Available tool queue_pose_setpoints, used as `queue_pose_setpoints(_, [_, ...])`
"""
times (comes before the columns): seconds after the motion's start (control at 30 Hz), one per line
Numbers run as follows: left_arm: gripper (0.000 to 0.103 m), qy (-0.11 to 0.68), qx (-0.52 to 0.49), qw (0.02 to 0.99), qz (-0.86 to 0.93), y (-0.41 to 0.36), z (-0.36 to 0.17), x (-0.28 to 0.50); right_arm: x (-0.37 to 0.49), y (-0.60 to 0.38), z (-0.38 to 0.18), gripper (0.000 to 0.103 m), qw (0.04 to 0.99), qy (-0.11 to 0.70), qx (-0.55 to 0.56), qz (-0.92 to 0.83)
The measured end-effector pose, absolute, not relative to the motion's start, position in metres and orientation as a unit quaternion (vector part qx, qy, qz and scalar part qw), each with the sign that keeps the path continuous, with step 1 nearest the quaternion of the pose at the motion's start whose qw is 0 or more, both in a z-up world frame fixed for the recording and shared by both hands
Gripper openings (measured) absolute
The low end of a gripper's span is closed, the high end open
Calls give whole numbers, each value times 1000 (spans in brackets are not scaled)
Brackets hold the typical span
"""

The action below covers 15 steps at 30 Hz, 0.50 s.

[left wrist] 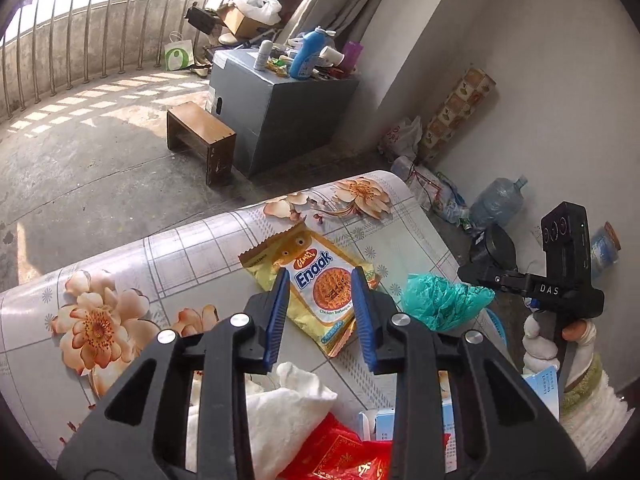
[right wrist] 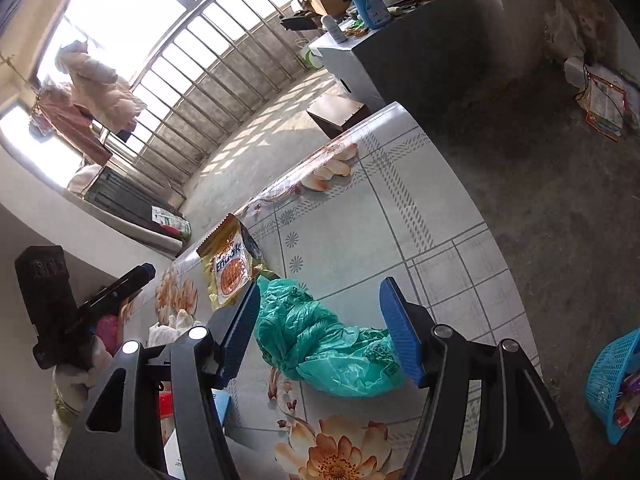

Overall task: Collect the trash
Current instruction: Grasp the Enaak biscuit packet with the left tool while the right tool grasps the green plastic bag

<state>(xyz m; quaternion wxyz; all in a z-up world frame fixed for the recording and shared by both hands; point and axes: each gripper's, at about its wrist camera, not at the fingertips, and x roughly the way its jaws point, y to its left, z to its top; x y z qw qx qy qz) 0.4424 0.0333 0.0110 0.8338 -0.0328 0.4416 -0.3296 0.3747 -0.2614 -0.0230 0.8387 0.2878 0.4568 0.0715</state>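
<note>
A gold and white Enaak snack wrapper lies flat on the flowered table. My left gripper is open, its blue pads on either side of the wrapper and just above it. A crumpled green plastic bag lies on the table; it also shows in the left wrist view. My right gripper is open wide with the bag between its pads. The wrapper also shows in the right wrist view. A white tissue, a red packet and a blue-white carton lie under my left gripper.
A blue mesh basket holding some trash stands on the floor at the right of the table. A grey cabinet loaded with bottles and a small wooden stool stand beyond the table. Bottles and bags lie along the wall.
</note>
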Motion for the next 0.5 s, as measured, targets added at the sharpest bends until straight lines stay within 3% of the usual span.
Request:
queue_pose_setpoints(0.4, [14, 483, 22, 788, -381, -6, -55, 466, 382, -250, -45, 59, 822, 470, 293, 135])
queue_pose_setpoints(0.5, [2, 494, -21, 775, -394, -1, -62, 459, 381, -242, -48, 57, 808, 475, 309, 161])
